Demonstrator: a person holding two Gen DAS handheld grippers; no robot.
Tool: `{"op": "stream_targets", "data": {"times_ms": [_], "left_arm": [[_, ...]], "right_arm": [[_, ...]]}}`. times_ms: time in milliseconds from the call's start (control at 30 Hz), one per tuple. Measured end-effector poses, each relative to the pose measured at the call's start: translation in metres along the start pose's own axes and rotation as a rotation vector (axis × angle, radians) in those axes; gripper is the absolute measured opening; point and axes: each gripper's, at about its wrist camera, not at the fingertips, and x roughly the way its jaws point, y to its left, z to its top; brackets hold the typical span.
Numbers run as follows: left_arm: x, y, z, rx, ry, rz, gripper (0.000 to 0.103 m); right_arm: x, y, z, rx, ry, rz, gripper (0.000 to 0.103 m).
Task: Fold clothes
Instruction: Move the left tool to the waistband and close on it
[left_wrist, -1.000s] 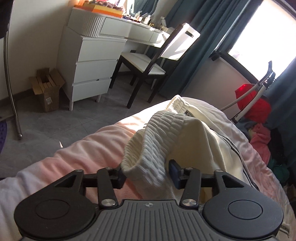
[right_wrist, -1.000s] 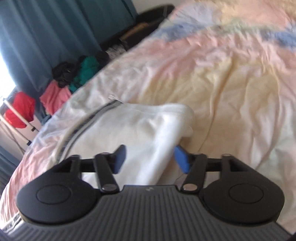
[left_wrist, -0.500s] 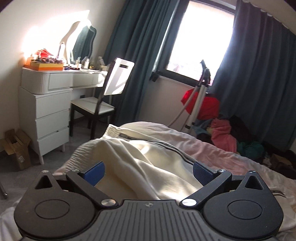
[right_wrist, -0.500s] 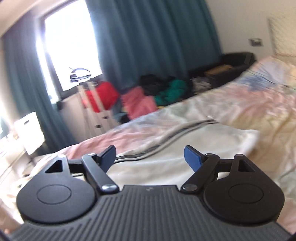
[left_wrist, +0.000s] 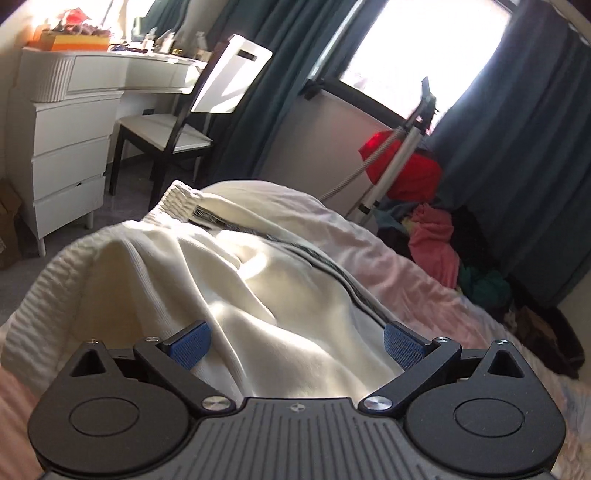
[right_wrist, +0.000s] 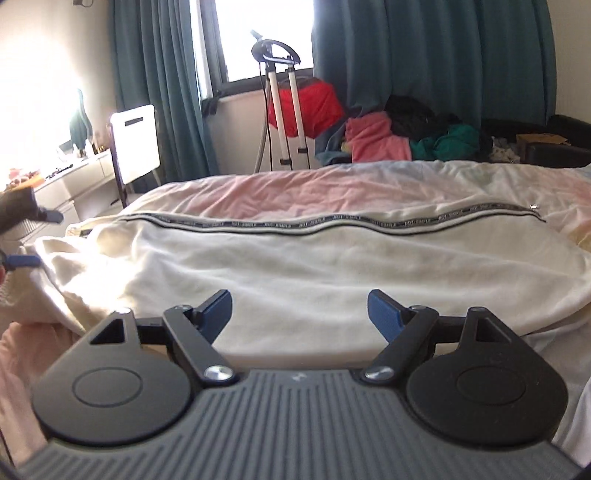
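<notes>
A pair of cream trousers with a black-and-white side stripe lies stretched across the pink bedspread, ribbed waistband at the left end. My left gripper is open and empty, just above the waistband end of the trousers. My right gripper is open and empty, at the near edge of the trouser leg. The tip of the left gripper shows at the left edge of the right wrist view.
A white dresser and a chair stand left of the bed. A garment steamer stand, a red bag and a heap of clothes lie beyond the bed under the curtained window.
My left gripper has let go of the waistband and opened wide. My right gripper has opened wider and swung round from the leg end to face the trousers side-on.
</notes>
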Motion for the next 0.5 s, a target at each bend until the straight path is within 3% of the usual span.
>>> {"op": "stream_targets", "data": {"times_ms": [67,300,500], "left_arm": [[0.018,0.025,0.030,-0.056,-0.024,0.025,0.101],[0.086,0.095,0.107,-0.195,0.020,0.049,0.099],[0.149,0.118,0.128,-0.252,0.128,0.018,0.088]], "right_arm": [[0.012,-0.001,-0.002,0.027,0.036,0.010,0.082],[0.056,0.000,-0.007,0.085,0.115,0.033,0.082],[0.092,0.006,-0.010,0.086,0.156,0.020,0.082]]}}
